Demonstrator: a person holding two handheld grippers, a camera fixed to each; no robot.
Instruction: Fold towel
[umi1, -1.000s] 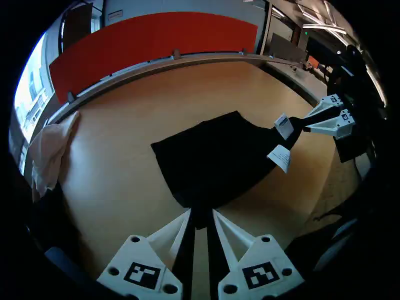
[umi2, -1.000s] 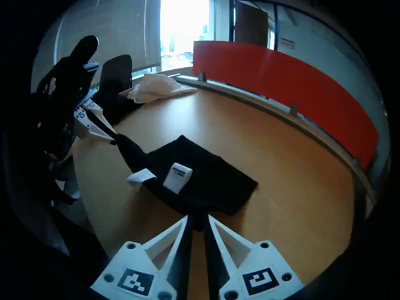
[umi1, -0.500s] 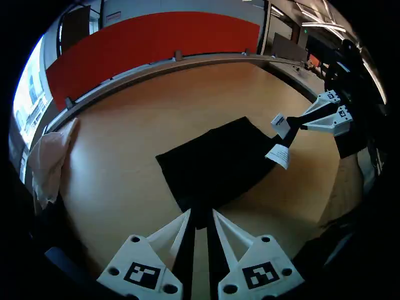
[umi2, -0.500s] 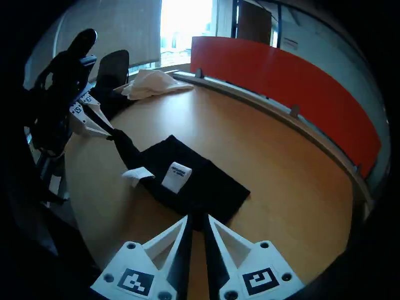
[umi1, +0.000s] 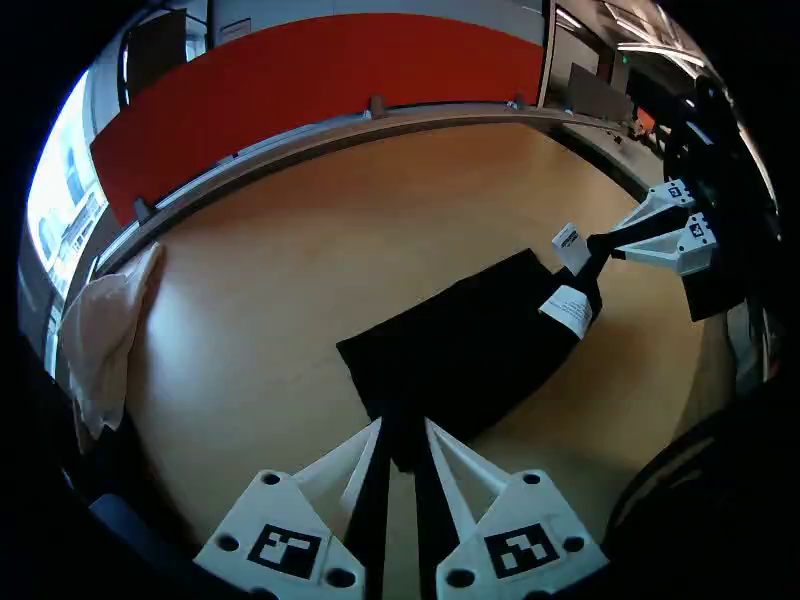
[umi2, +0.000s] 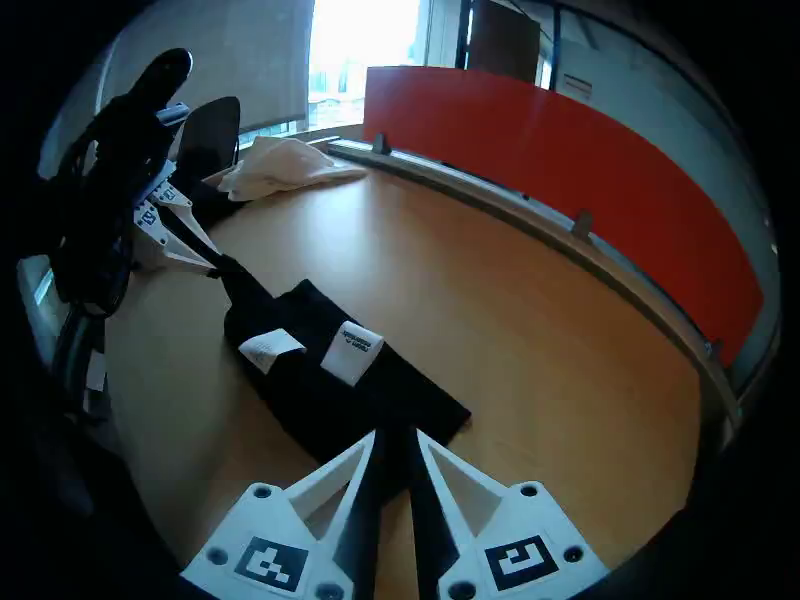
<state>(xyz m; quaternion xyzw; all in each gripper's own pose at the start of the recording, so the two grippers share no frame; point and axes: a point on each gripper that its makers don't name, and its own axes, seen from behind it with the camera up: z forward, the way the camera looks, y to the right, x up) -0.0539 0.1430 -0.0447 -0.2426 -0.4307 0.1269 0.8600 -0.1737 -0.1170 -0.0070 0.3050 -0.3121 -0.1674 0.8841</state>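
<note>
Down at the near edge of the table, the left gripper and right gripper each have their jaws pinched on an end of the black towel — its ends held up, its middle lying on the wood. It looks doubled into a narrow band, 2 white tags showing; I'd judge another fold remains. Farther off — a pale cloth, then the red partition.
</note>
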